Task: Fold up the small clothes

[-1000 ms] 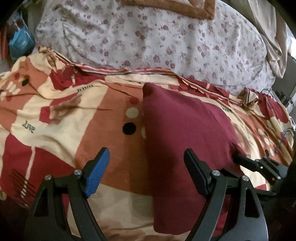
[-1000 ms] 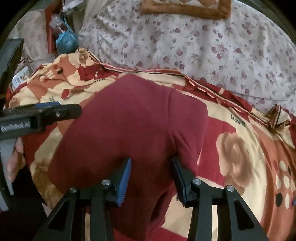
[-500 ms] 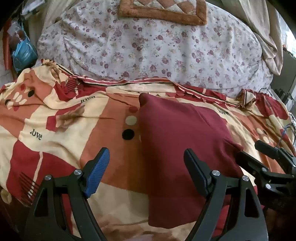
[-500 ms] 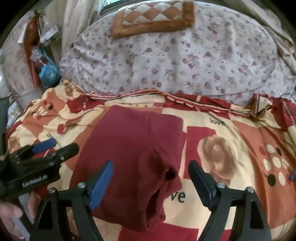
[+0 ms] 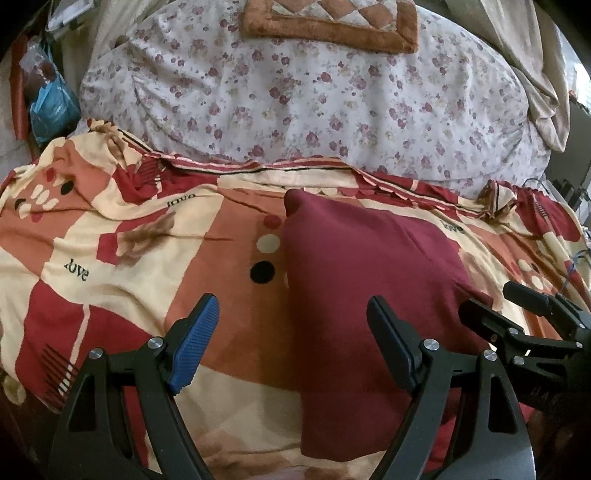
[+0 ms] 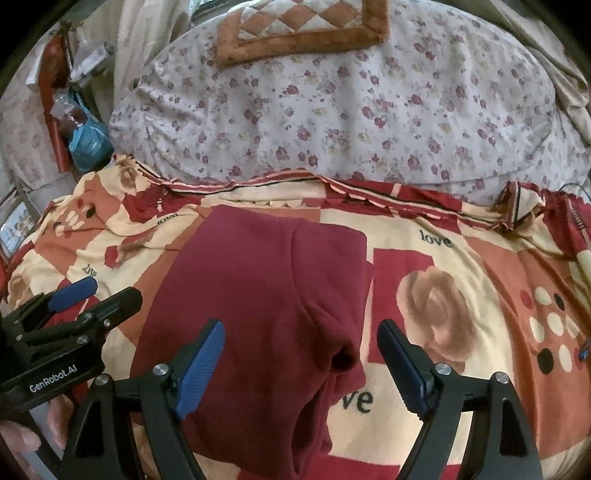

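A dark red garment (image 5: 362, 273) lies folded flat on the patterned bedspread (image 5: 110, 266); it also shows in the right wrist view (image 6: 258, 295), with a bunched fold at its right edge. My left gripper (image 5: 291, 343) is open and empty above the garment's left edge. My right gripper (image 6: 301, 363) is open and empty above the garment's near right part. The right gripper shows at the right edge of the left wrist view (image 5: 517, 314). The left gripper shows at the left of the right wrist view (image 6: 77, 306).
A floral white quilt (image 5: 314, 96) is heaped behind the bedspread, with a brown checked cushion (image 5: 332, 18) on top. A blue bag (image 5: 51, 107) and clutter stand at the far left. Cables (image 5: 576, 258) lie at the right edge.
My right gripper has opened, let go of the garment's right part and drawn back. My left gripper has drawn back and stayed open. The garment lies flat.
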`<action>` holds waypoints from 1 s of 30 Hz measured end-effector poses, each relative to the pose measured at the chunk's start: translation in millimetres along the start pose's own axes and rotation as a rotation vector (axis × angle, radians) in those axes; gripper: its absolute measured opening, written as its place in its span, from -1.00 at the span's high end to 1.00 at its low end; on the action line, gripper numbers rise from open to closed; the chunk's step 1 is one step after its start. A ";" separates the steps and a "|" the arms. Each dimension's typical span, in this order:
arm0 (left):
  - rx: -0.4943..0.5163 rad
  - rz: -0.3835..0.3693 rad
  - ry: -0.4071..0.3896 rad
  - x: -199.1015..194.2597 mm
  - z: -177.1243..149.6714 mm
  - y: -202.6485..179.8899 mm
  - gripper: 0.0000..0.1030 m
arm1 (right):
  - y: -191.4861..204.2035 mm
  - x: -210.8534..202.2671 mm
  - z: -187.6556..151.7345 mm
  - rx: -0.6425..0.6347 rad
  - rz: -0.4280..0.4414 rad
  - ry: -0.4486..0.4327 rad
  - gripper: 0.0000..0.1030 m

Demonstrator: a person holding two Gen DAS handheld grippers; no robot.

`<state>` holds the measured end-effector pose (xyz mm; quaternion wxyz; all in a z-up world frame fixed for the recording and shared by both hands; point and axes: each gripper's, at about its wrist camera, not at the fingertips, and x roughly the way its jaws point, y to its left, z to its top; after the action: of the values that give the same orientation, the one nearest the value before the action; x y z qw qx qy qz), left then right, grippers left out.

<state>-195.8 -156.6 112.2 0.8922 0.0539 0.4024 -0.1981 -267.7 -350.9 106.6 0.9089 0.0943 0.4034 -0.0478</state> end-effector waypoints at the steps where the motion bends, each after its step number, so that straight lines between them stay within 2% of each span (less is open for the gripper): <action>1: 0.001 0.001 0.003 1.3 -0.3 -0.2 -0.60 | -0.8 1.4 -0.3 0.006 0.000 0.005 -0.60; 12: 0.016 0.035 0.009 12.9 -0.1 -2.1 -0.60 | -8.3 6.4 -1.8 0.008 -0.024 0.011 -0.60; 30: 0.073 0.087 0.024 25.4 7.9 -34.6 -0.60 | -34.4 11.1 -2.0 0.024 -0.014 -0.011 -0.61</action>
<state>-188.9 -198.2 100.9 0.8926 0.1065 0.4026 -0.1729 -267.3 -384.2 92.5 0.9096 0.1019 0.3984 -0.0594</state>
